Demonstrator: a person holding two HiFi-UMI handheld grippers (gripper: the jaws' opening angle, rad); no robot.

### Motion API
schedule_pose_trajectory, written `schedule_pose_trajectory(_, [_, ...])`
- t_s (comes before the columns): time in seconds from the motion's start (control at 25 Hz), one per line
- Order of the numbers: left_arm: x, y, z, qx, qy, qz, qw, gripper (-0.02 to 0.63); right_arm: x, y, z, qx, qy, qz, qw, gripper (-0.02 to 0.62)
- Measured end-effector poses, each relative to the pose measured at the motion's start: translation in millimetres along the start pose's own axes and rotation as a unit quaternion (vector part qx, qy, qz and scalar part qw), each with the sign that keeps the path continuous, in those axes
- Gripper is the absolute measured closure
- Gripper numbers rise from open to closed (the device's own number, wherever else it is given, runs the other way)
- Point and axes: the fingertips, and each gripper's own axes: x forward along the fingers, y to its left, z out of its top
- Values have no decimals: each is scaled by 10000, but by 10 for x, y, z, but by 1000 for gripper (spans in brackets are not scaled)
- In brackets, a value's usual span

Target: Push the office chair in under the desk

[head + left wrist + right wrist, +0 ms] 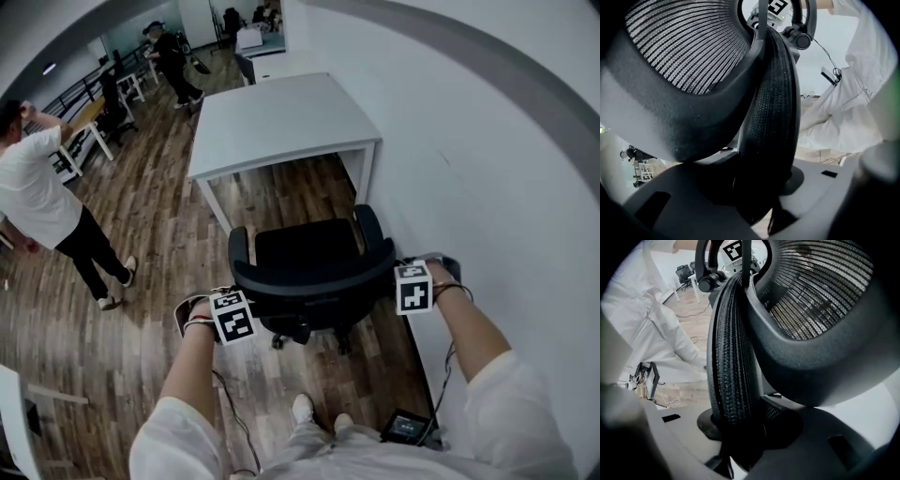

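The office chair [314,272] is seen in black throughout, its backrest woven in a fine ribbed mesh, and the surface [281,122] is shown in plain white. The floor [159,234] is patterned in brown wood-grain planks. Black-and-white square markers are carried on the cubes of the left gripper [239,309] and right gripper [410,286], whose fingers [693,197] are seen in grey, and the person's sleeves [525,403] are white.

Left gripper [754,201]: both grey jaws are clamped on the black textured backrest edge [771,108] of the office chair, which stands upright between them. A ribbed mesh panel [689,47] fills the upper left. Right gripper [771,14] at the top, on the same edge. White garment [853,103] at the right.
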Motion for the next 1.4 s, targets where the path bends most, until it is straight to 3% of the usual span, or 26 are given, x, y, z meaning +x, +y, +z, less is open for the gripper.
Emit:
schedule_pose_trajectory(0.92, [230, 1149, 61, 101, 46, -68, 9999, 446, 348, -1088, -2, 119, -15, -13, 9999, 440])
schedule_pose_trajectory(1.4, [372, 1667, 113, -22, 98, -8, 9999, 454, 468, -1679, 42, -131, -77, -43, 9999, 445])
